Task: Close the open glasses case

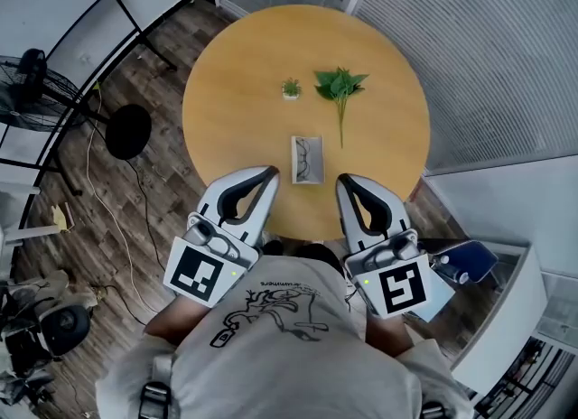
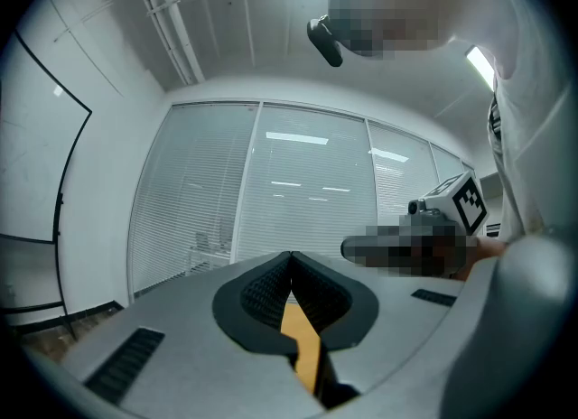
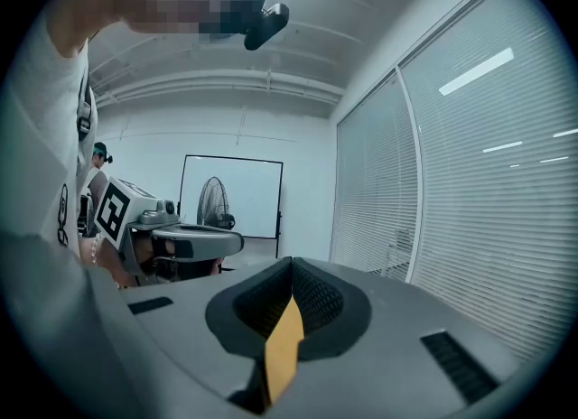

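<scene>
Round wooden tabletop (image 1: pixel 244 101) bearing an open glasses case (image 1: pixel 307 159) near its front edge; beyond it, a small potted plant (image 1: pixel 291 88) and a leafy sprig (image 1: pixel 340 88).

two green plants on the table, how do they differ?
The potted plant is small; the leafy sprig is clearly bigger. The potted plant stands in a pale pot; the leafy sprig lies flat with a long bare stem and no pot. Both are green and sit on the table beyond the glasses case.
</scene>
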Available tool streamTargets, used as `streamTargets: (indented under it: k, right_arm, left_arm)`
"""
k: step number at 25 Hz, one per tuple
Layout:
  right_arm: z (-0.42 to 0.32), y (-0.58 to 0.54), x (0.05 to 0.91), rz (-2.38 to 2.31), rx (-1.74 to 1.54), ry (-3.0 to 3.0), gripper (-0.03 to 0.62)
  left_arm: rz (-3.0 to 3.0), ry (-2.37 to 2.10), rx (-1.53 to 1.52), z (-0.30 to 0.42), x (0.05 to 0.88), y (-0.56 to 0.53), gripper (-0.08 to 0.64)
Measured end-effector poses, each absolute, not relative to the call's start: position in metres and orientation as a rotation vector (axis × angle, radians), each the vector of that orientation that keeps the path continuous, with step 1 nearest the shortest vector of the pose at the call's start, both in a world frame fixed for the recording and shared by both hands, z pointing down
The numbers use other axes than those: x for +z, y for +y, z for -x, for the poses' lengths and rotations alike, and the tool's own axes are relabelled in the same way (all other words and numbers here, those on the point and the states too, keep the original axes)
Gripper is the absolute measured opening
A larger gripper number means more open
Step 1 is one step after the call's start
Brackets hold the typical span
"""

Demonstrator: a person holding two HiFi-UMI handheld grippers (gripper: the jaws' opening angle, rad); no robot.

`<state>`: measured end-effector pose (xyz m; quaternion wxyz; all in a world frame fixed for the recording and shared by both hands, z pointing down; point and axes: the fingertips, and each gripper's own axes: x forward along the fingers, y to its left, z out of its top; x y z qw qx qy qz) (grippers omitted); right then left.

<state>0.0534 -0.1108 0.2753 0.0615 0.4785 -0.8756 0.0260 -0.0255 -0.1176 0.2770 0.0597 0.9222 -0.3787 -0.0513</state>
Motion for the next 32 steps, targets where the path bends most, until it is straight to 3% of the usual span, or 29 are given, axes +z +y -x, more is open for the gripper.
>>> streamTargets:
  k: [15, 32]
  right_arm:
    - [-0.067, -0.123, 0.280, -1.484, 0.037, -2.627, 0.009]
    - [-0.088, -0.129, 0.346, -1.442, 0.055, -2.510, 0.017]
  left_arm:
    - [-2.801, -1.132, -0.151, 0.015, 0.291, -0.130, 0.020]
    - [-2.843, -1.106, -0.109, 0.000, 0.340, -0.141, 0.020]
